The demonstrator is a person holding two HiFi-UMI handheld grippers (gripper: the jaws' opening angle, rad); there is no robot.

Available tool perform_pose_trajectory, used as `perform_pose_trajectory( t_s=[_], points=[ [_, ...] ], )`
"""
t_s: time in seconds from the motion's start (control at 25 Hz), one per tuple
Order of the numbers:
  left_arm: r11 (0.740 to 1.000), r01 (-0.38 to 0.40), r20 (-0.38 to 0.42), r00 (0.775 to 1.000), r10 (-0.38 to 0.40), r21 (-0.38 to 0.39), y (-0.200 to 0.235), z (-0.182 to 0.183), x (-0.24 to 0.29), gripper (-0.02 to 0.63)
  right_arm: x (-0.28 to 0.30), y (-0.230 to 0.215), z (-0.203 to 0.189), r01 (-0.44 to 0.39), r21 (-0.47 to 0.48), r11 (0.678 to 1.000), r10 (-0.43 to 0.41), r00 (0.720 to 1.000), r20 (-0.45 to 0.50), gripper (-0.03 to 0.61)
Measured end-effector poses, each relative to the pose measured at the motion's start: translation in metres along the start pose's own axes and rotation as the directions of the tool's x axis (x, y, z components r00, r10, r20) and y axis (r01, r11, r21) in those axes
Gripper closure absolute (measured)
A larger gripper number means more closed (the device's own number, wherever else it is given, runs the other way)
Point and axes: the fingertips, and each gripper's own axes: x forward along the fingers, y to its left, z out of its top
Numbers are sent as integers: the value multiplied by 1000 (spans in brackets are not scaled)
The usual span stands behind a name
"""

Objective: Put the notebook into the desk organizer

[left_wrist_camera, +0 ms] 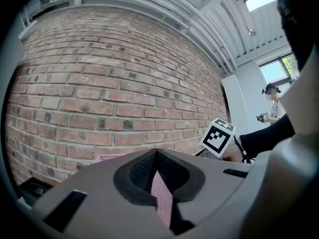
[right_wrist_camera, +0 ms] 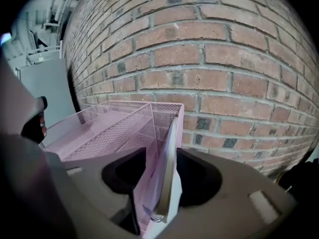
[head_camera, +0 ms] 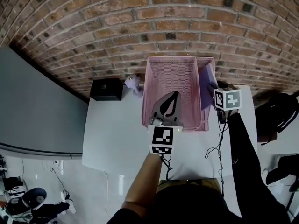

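- The notebook (right_wrist_camera: 167,180) stands upright in the narrow right slot of the pink desk organizer (head_camera: 177,76); placing looks done.
- The right gripper (right_wrist_camera: 161,150) has its jaws apart around it, not pressing; only withdrawal remains.
- The left gripper (left_wrist_camera: 156,152) is closed and empty.

Lilac notebook (right_wrist_camera: 167,178) stands upright in pink mesh desk organizer (right_wrist_camera: 117,129)

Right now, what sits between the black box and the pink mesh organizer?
A small lilac object stands there on the white table, close beside the organizer. Only the head view shows it, and it is too small to identify.
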Motion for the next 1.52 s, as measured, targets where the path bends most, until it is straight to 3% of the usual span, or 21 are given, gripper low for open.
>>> perform_pose_trajectory(
  t_s=[0.48,0.52,0.56,0.72,1.16,1.52],
  points=[
    [1000,25,10,1000,-25,11,-14,6,-12,606,-25,7,6,15,-6,1000,-14,998,60,396],
    [1000,26,12,1000,-26,14,-15,7,-14,606,-27,8,6,9,-16,1000,-8,998,68,377],
    [1000,25,14,1000,-25,17,-16,8,-16,606,-30,10,5,1,-22,1000,1,997,71,295],
    [999,18,24,1000,-19,26,-20,13,-24,606,-44,18,7,-26,-44,999,32,991,133,293],
    [999,-6,42,999,5,35,-49,34,-44,606,-114,31,12,-56,-127,990,95,939,330,293],
    [995,-84,52,995,81,61,-90,57,-81,606,-204,33,12,-97,-176,980,172,859,483,293]
  ],
)
